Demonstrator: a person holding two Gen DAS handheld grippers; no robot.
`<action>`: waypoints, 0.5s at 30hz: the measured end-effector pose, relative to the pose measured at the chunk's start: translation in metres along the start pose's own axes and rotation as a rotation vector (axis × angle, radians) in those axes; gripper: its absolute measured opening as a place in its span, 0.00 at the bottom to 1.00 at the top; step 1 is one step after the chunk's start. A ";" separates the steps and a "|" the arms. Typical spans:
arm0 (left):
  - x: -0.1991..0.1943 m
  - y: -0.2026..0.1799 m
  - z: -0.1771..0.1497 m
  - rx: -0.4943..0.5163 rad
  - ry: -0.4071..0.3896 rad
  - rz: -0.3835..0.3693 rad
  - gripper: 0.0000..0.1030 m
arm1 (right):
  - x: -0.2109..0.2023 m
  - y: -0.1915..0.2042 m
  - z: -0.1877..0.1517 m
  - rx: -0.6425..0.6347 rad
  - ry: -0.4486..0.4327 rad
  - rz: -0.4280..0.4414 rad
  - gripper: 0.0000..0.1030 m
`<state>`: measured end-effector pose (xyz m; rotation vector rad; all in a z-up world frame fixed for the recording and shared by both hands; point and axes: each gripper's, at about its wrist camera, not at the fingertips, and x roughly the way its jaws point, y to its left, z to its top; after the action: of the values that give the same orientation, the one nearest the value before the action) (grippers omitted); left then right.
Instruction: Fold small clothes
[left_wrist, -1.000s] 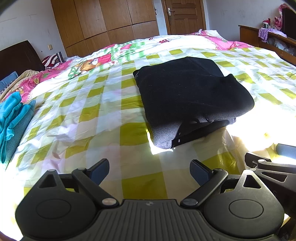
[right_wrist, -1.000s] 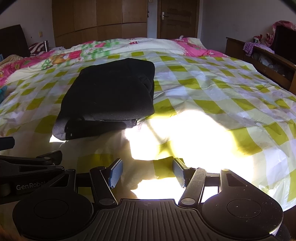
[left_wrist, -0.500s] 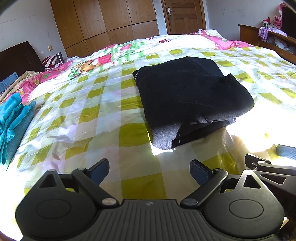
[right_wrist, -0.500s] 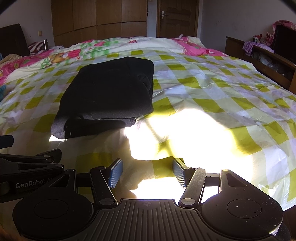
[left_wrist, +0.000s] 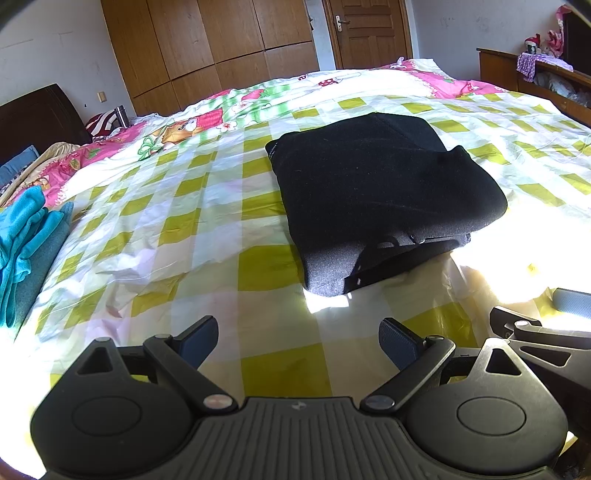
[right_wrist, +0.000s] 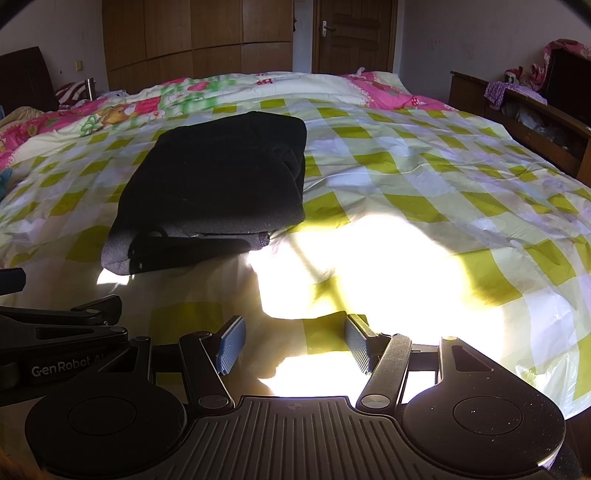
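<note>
A black garment (left_wrist: 380, 195) lies folded into a thick rectangle on the yellow-checked bedspread (left_wrist: 177, 229); in the right wrist view the same garment (right_wrist: 218, 192) sits left of centre. My left gripper (left_wrist: 298, 341) is open and empty, hovering over the bedspread short of the garment's near edge. My right gripper (right_wrist: 292, 343) is also open and empty, over a sunlit patch to the right of the garment. Each gripper's side shows at the edge of the other's view.
A turquoise cloth pile (left_wrist: 26, 243) lies at the bed's left edge. Pink cartoon-print bedding (left_wrist: 192, 122) covers the far end. A wooden shelf unit (right_wrist: 535, 122) stands along the right. Wardrobes (left_wrist: 221, 48) and a door (left_wrist: 369, 33) are behind.
</note>
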<state>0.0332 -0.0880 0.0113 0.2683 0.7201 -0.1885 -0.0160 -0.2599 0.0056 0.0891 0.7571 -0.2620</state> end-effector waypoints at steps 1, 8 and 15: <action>0.000 0.000 0.000 0.000 0.000 0.000 1.00 | 0.000 0.000 0.000 0.000 0.000 0.000 0.58; -0.001 -0.001 0.000 0.002 -0.002 0.003 1.00 | 0.000 0.000 0.000 0.000 0.000 0.000 0.58; -0.002 -0.002 0.000 0.005 -0.004 0.005 1.00 | 0.000 -0.001 0.000 0.003 0.001 0.002 0.58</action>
<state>0.0310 -0.0897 0.0125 0.2744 0.7149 -0.1862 -0.0165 -0.2605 0.0053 0.0925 0.7572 -0.2611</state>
